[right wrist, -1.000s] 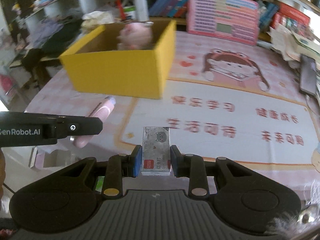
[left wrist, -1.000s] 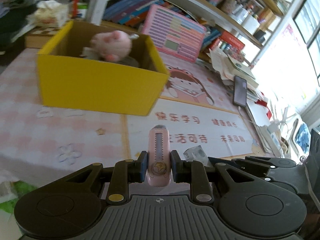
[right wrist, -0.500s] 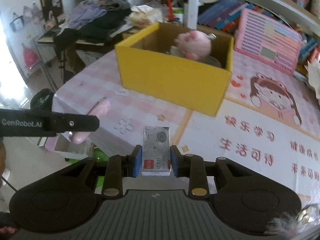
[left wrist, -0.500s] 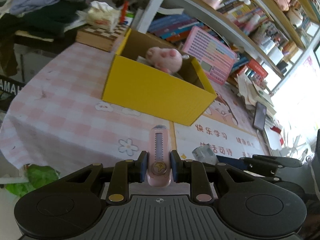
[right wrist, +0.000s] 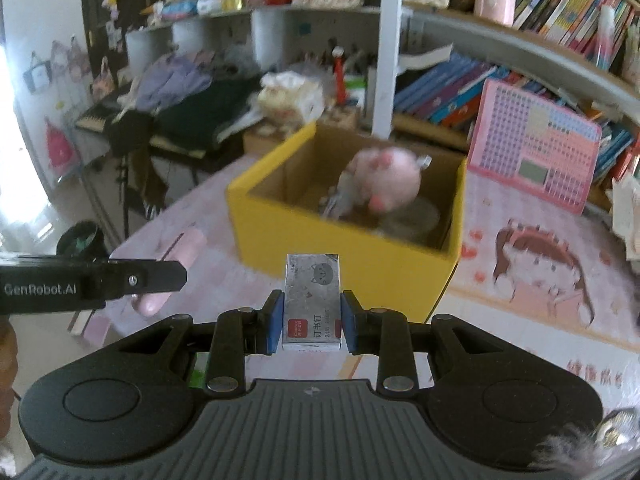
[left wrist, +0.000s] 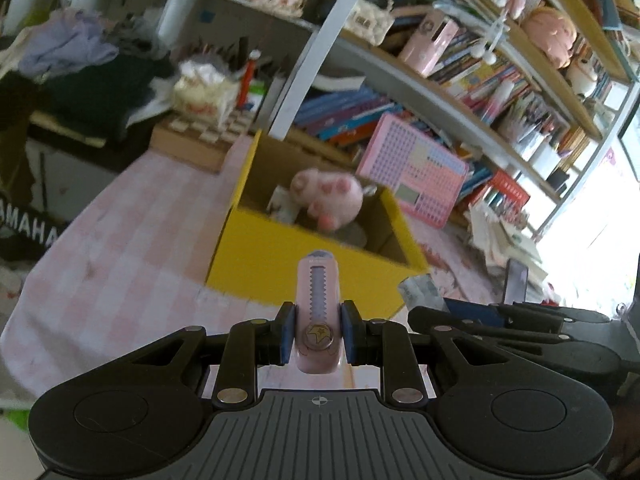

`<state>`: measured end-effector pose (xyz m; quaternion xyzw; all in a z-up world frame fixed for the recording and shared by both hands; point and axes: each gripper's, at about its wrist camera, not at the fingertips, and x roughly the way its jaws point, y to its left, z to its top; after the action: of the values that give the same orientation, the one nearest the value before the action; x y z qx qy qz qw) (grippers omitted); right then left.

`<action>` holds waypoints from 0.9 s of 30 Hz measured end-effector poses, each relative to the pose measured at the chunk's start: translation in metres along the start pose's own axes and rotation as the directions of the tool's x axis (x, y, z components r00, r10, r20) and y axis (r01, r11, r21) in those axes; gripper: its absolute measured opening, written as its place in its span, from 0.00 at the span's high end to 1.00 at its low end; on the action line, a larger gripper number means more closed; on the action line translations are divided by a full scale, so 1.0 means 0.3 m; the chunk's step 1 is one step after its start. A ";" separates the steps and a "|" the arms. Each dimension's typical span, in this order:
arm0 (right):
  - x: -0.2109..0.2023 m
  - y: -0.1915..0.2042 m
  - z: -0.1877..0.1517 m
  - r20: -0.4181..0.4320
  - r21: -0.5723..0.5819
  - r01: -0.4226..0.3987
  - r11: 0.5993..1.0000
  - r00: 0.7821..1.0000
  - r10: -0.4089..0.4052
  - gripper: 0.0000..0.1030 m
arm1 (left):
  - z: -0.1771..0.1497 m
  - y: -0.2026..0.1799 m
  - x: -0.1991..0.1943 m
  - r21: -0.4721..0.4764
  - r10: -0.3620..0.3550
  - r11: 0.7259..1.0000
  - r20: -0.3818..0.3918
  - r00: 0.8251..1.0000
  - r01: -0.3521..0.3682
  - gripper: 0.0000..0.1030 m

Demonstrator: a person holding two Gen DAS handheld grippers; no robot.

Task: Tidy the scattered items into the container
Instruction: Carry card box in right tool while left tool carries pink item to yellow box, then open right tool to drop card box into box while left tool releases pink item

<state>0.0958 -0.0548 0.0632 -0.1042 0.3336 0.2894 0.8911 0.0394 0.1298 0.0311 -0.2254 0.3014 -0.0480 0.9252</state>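
My left gripper (left wrist: 317, 332) is shut on a pink utility knife (left wrist: 318, 300), held above the table in front of the yellow cardboard box (left wrist: 280, 268). My right gripper (right wrist: 312, 326) is shut on a small grey staple box (right wrist: 313, 300), also in the air short of the yellow box (right wrist: 360, 264). A pink plush pig (left wrist: 328, 196) lies inside the box, also in the right wrist view (right wrist: 384, 180), with a few smaller items beside it. The left gripper and its pink knife (right wrist: 168, 264) show at the left of the right wrist view.
The table has a pink checked cloth (left wrist: 120, 248) and a cartoon mat (right wrist: 540, 264). A pink calculator board (right wrist: 532, 160) leans against bookshelves behind the box. Clothes and a keyboard lie at the left (left wrist: 80, 64). A phone (left wrist: 514, 280) and papers lie at the right.
Both grippers have risen and tilted up, each still holding its item. The box's open top and the shelves above it now show more fully.
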 end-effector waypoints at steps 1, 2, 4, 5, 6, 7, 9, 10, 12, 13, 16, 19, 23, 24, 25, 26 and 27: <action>0.003 -0.013 0.020 0.009 -0.002 0.001 1.000 1.000 -0.001 0.73 | 0.016 -0.008 0.011 0.007 -0.003 1.000 0.010 1.000 0.003 0.78; 0.006 -0.025 0.037 0.017 -0.003 0.002 1.000 1.000 -0.002 0.73 | 0.035 -0.017 0.027 0.014 -0.007 1.000 0.020 1.000 0.006 0.78; 0.022 -0.051 0.072 0.032 -0.008 0.008 1.000 0.999 -0.008 0.73 | 0.066 -0.032 0.053 0.019 -0.010 1.000 0.035 0.999 0.009 0.78; 0.035 -0.067 0.092 0.039 -0.008 0.011 1.000 0.999 -0.010 0.73 | 0.086 -0.042 0.068 0.025 -0.010 1.000 0.047 0.999 0.009 0.78; 0.047 -0.081 0.109 0.045 -0.007 0.012 1.000 0.999 -0.012 0.73 | 0.104 -0.052 0.081 0.031 -0.009 0.999 0.056 0.998 0.007 0.78; 0.062 -0.100 0.130 0.051 -0.002 0.014 1.000 0.999 -0.014 0.73 | 0.122 -0.061 0.095 0.036 -0.009 0.999 0.064 0.998 0.006 0.78; 0.084 -0.131 0.161 0.063 0.002 0.012 1.000 0.998 -0.012 0.73 | 0.156 -0.074 0.125 0.046 -0.005 0.999 0.078 0.997 0.001 0.78; 0.093 -0.146 0.176 0.068 -0.001 0.011 1.000 0.998 -0.011 0.73 | 0.171 -0.080 0.139 0.049 -0.001 0.999 0.081 0.997 -0.003 0.78; 0.119 -0.177 0.210 0.078 -0.015 0.010 1.000 0.997 -0.009 0.73 | 0.204 -0.092 0.173 0.056 0.006 0.998 0.090 0.996 -0.011 0.78; 0.134 -0.192 0.225 0.077 -0.021 0.008 1.000 0.997 -0.007 0.73 | 0.219 -0.098 0.192 0.065 0.014 0.998 0.095 0.995 -0.021 0.78; 0.210 -0.236 0.262 0.050 -0.036 0.002 0.999 0.999 0.000 0.73 | 0.258 -0.097 0.268 0.074 0.040 0.996 0.082 0.996 -0.047 0.78; 0.291 -0.272 0.282 0.011 -0.044 -0.012 0.999 1.000 0.013 0.73 | 0.282 -0.093 0.362 0.083 0.074 0.994 0.041 0.996 -0.078 0.78; 0.388 -0.303 0.288 -0.053 -0.044 -0.051 0.998 0.997 0.049 0.73 | 0.287 -0.095 0.451 0.110 0.110 0.988 0.001 0.994 -0.110 0.78; 0.406 -0.307 0.287 -0.067 -0.044 -0.063 0.997 0.996 0.060 0.73 | 0.285 -0.093 0.467 0.108 0.117 0.987 -0.009 0.993 -0.116 0.78; 0.424 -0.310 0.286 -0.080 -0.045 -0.074 0.996 0.994 0.070 0.73 | 0.282 -0.088 0.485 0.104 0.127 0.987 -0.021 0.992 -0.124 0.78; 0.443 -0.312 0.284 -0.097 -0.049 -0.084 0.995 0.992 0.079 0.73 | 0.279 -0.083 0.506 0.104 0.138 0.986 -0.038 0.990 -0.134 0.78; 0.461 -0.314 0.283 -0.111 -0.050 -0.093 0.994 0.990 0.087 0.73 | 0.278 -0.079 0.521 0.105 0.147 0.984 -0.049 0.988 -0.141 0.78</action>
<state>0.2806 -0.0372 0.0362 -0.1294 0.3779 0.3324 0.8544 0.2160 0.1058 0.0176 -0.1543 0.3401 -0.0024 0.9276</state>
